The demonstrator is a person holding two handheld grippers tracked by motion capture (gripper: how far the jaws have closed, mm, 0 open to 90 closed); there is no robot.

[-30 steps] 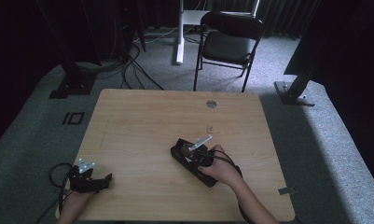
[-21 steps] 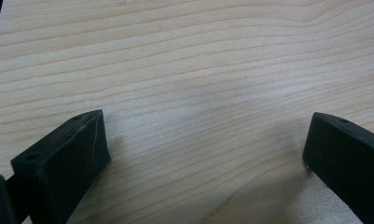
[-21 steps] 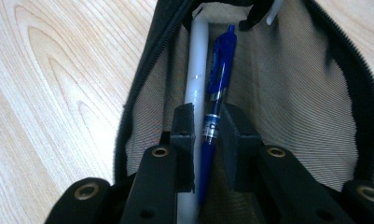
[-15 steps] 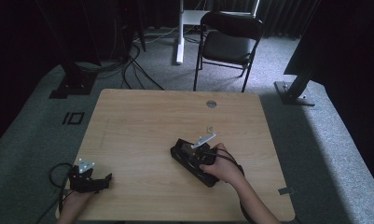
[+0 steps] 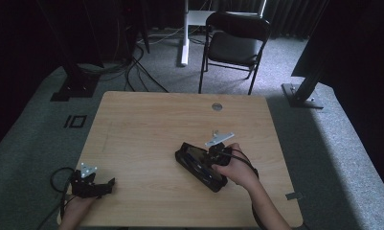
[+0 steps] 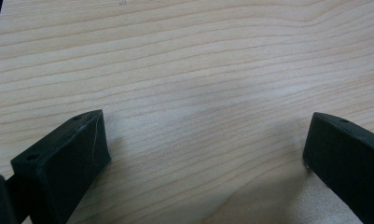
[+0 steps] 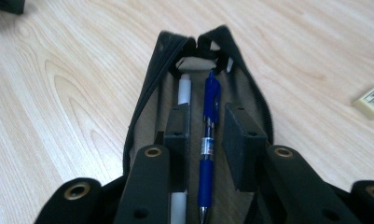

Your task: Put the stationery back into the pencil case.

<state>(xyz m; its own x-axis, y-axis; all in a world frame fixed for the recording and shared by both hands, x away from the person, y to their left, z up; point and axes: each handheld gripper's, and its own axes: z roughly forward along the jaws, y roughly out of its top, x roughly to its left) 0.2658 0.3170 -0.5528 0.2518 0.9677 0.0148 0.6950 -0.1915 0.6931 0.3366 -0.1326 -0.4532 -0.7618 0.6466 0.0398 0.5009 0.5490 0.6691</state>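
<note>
the open black pencil case lies on the wood table, a little right of the middle and toward the near edge. inside it i see a blue pen and a white pen side by side. my right gripper is down in the case, jaws a little apart on each side of the blue pen, not squeezing it. a small eraser sits off to the right. my left gripper rests by the near left corner, jaws wide apart over bare wood. the far half of the table has lots of room.
</note>
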